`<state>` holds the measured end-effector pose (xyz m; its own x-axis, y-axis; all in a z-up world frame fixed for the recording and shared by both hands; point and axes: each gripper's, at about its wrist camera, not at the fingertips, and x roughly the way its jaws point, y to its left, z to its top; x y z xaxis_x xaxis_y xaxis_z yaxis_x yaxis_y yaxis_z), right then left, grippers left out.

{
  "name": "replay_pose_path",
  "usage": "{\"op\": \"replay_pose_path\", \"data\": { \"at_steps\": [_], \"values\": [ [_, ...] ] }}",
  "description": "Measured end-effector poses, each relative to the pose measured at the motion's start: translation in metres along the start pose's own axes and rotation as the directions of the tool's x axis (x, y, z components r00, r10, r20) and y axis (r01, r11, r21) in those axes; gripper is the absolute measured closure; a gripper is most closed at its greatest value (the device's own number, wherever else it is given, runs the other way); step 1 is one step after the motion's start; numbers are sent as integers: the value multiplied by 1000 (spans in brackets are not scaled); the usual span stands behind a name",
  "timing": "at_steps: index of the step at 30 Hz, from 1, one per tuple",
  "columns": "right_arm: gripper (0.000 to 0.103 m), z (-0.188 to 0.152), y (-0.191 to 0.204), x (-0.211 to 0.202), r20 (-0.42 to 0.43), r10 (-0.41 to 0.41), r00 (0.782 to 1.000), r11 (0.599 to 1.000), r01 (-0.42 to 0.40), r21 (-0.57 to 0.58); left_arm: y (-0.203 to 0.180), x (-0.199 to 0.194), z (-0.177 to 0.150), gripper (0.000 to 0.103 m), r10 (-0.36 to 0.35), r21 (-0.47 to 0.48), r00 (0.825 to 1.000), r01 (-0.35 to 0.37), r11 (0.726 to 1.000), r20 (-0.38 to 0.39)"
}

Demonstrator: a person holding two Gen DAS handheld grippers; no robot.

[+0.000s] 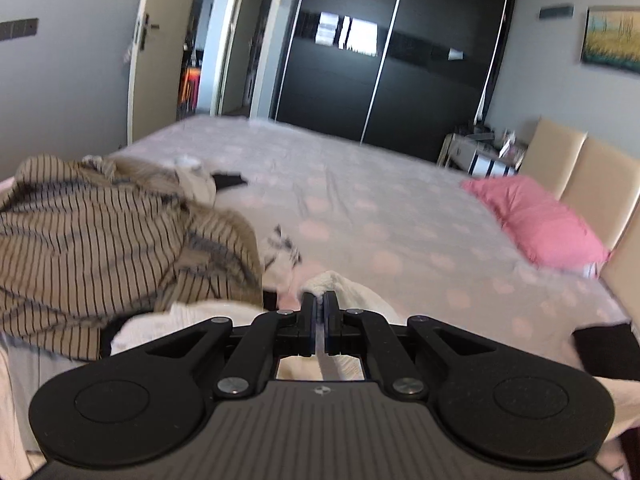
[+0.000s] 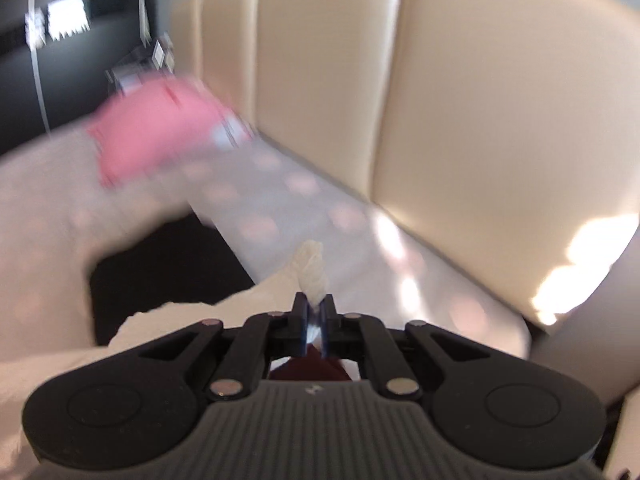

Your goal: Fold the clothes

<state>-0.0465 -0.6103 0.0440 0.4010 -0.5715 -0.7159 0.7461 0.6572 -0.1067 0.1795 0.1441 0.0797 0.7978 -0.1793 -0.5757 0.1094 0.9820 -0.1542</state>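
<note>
Under left gripper (image 1: 320,300), white garment (image 1: 352,288) mostly hidden; pillow (image 2: 156,128) blurred.

The left wrist camera is looking low across the bed (image 1: 360,208) toward the dark wardrobe (image 1: 392,60), with the clothes pile (image 1: 100,240) close by. The right wrist camera is facing the cream headboard (image 2: 460,100) from nearby, tilted downward. Both views are sharing the pink pillow (image 1: 540,220) (image 2: 160,128) and the dotted bedsheet (image 2: 280,200).

place: home bedroom | evidence: bed (image 1: 380,208), wardrobe (image 1: 380,60), pillow (image 1: 536,220)
</note>
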Motion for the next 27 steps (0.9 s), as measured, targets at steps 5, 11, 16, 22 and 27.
{"op": "replay_pose_path", "data": {
  "at_steps": [5,11,16,22,27],
  "values": [
    [95,-68,-20,69,-309,-67,949,997,51,-60,-11,19,-20,102,26,80,997,-20,997,-70],
    [65,-92,-19,79,-332,-182,926,965,104,-239,-10,24,-27,102,36,67,996,-31,997,-82],
    [66,-68,-29,65,-210,-224,952,961,179,-213,-5,26,-25,102,28,61,997,-23,998,-78],
    [63,-53,-23,44,-186,100,977,993,-109,-36,-5,27,-23,102,20,51,997,-17,999,-73],
    [50,-54,11,43,-267,283,921,954,-298,-16,-4,24,-23,102,12,41,997,-9,999,-72]
  ]
}}
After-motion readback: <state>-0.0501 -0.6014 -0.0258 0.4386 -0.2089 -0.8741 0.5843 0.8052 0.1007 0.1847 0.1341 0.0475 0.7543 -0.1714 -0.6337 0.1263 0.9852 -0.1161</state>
